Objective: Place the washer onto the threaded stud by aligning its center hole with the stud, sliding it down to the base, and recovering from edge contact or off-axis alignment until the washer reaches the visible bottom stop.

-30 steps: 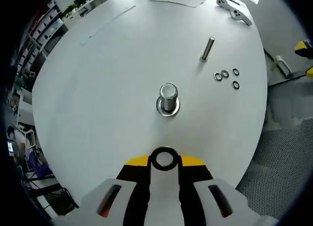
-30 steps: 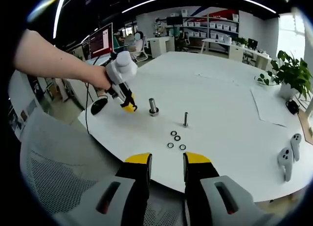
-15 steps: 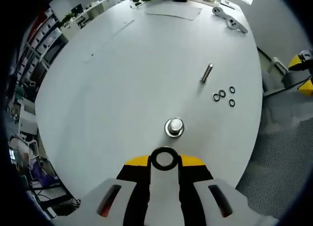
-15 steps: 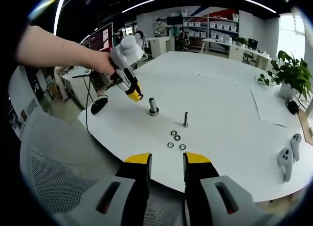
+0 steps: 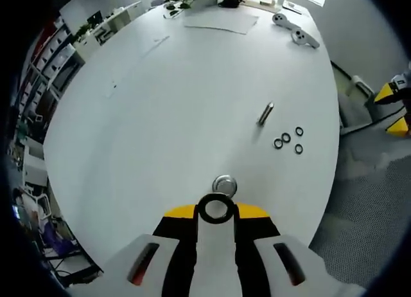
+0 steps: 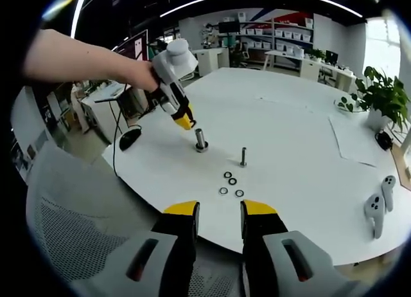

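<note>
White-bodied left gripper (image 5: pixel 216 210), black jaws tipped yellow, red slot markings, matching right gripper (image 6: pixel 219 210), bare forearm (image 6: pixel 77 56)

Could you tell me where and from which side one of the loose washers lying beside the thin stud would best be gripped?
Each loose washer lies flat on the white table, so its rim is probably the part to pinch. Come from above, one jaw on each outer edge. The one nearest the table's edge is apart from its neighbours, leaving room for the right gripper, now open.
</note>
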Tool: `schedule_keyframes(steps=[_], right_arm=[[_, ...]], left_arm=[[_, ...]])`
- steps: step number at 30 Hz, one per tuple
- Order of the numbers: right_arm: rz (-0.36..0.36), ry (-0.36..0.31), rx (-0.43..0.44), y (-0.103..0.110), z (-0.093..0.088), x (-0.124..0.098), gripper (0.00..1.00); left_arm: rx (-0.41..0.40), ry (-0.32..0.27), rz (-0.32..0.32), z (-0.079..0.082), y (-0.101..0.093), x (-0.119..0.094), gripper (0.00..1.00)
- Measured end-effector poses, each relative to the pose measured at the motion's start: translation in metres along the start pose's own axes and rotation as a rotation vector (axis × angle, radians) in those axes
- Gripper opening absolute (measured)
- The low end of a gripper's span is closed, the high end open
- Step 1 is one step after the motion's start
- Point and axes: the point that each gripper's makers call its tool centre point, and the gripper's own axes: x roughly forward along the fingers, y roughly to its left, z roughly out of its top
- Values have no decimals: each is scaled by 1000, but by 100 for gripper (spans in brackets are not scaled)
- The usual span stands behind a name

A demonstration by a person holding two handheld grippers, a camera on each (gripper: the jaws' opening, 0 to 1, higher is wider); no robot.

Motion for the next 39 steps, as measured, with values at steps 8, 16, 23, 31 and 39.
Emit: schedule_keyframes(steps=[8,16,23,31,39], right_arm=[[-3,0,1,-1,0,0,28],[-5,-1,3,-1,0,0,28],[-5,-2,3,-1,0,0,28],[-3,1,2,-1,0,0,28],[-5,4,5,-2,-1,0,28]], left_arm=[[20,-2,-13,9,-6,7,19],[40,13,-25,13,-9,15,19],[52,32,-34,13,-9,20,19],[72,60,-36,10,-11,30,19],[85,96,-39,5,-13,49,19]])
